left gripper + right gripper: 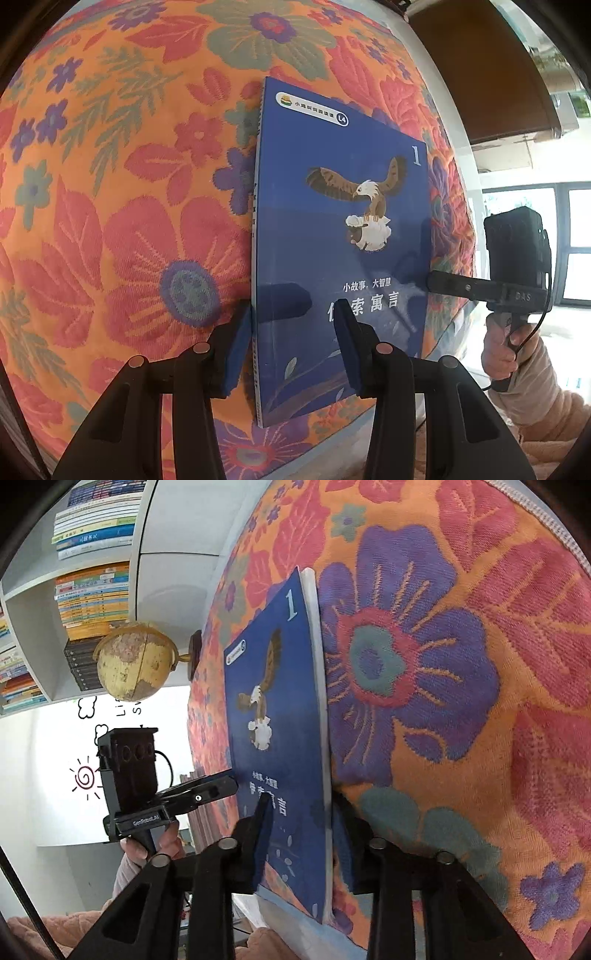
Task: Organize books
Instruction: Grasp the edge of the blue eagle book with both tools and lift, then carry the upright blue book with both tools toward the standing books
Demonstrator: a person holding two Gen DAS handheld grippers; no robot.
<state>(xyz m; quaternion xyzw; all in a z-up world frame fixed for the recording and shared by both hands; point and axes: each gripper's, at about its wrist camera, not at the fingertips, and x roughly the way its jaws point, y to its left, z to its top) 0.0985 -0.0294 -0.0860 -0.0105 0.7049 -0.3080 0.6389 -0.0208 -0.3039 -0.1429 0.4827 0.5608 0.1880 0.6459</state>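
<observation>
A thin blue book (332,221) with an eagle on its cover lies on a floral cloth (129,221). My left gripper (293,310) is open and straddles the spine edge near the book's bottom. One pad sits beside the spine, and the other hovers over the title with a clear gap. In the right wrist view the same book (280,738) runs forward between the fingers of my right gripper (302,805). That gripper is rolled on its side and shut on the page-edge side. One pad rests on the cover; the other is tucked behind the pages. Its upper finger (450,286) lies on the cover's right edge.
A globe (133,664) stands on the cloth beyond the book. Behind it, white shelves (33,627) hold several rows of books. The person's hands (498,354) grip both handles, and the left gripper (221,786) shows at the book's spine. A dark wooden panel (480,74) is at upper right.
</observation>
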